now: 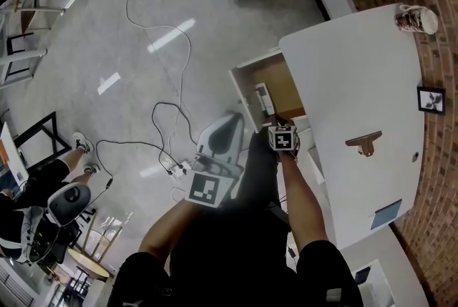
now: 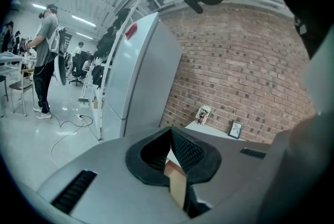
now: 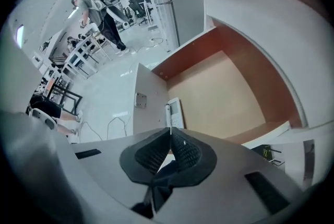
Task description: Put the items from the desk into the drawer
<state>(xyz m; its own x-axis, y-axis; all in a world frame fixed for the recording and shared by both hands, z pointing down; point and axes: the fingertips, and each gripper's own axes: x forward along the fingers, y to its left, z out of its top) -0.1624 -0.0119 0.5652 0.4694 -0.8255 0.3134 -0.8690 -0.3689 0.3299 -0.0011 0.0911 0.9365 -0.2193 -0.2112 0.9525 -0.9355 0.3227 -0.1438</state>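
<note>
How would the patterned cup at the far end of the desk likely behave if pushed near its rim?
The cup stands upright and looks taller than wide, so it would probably tip rather than slide across the desk. Being round, it could then roll. Its contents are not visible, so its weight is uncertain.

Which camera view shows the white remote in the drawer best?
The right gripper view: it looks straight into the open drawer, where the remote lies large and clear beside the front panel. The head view shows it small and from above. The left gripper view does not show it.
</note>
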